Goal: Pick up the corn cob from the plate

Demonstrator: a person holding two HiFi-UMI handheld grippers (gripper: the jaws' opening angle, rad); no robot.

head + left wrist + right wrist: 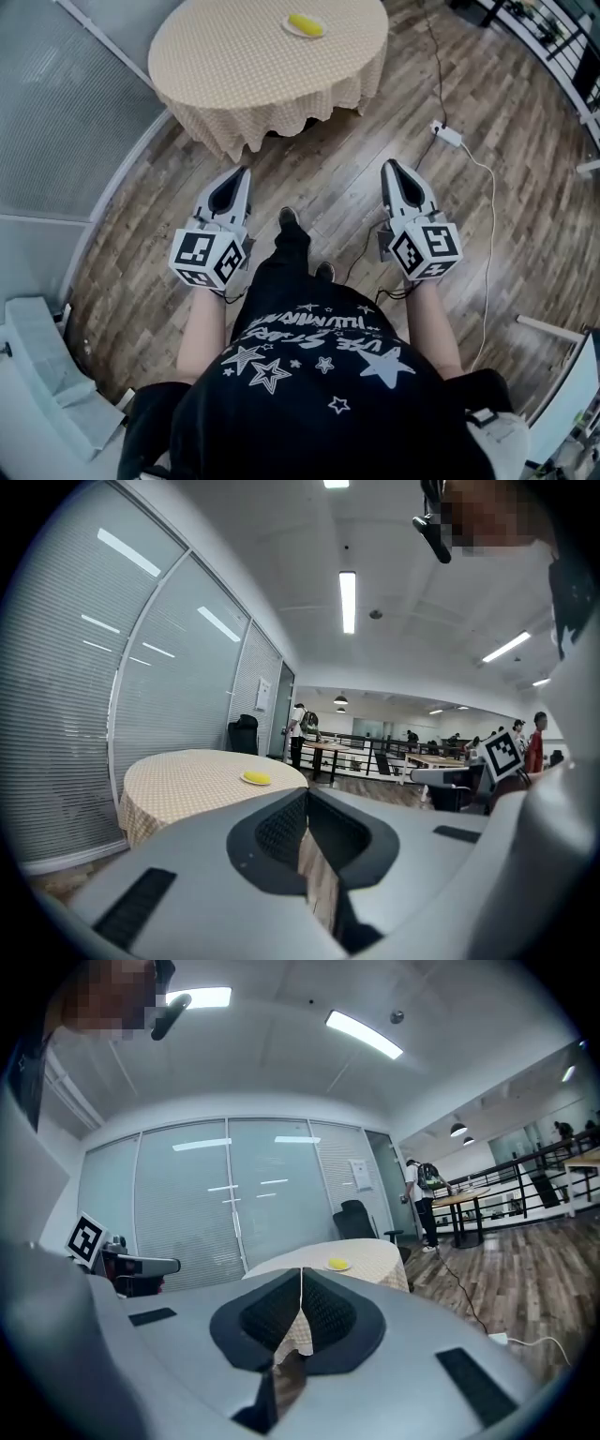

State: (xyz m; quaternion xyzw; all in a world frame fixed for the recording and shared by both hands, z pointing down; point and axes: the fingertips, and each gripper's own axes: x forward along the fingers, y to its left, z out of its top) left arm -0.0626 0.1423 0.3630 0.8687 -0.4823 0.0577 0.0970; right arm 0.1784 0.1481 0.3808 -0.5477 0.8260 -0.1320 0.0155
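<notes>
A yellow corn cob [307, 24] lies on a small plate [292, 31] on a round table with a checked cloth [234, 66], far ahead of me. The same corn cob [256, 777] shows small in the left gripper view, and the corn cob [338, 1263] again in the right gripper view. My left gripper [244, 172] and right gripper [388, 166] are held side by side at waist height, well short of the table. Both have their jaws shut tip to tip with nothing between them.
The wooden floor [328, 169] lies between me and the table. A white power strip with a cable [447, 134] lies on the floor to the right. A glass wall with blinds [66, 112] runs along the left. People and desks [309, 733] stand farther back.
</notes>
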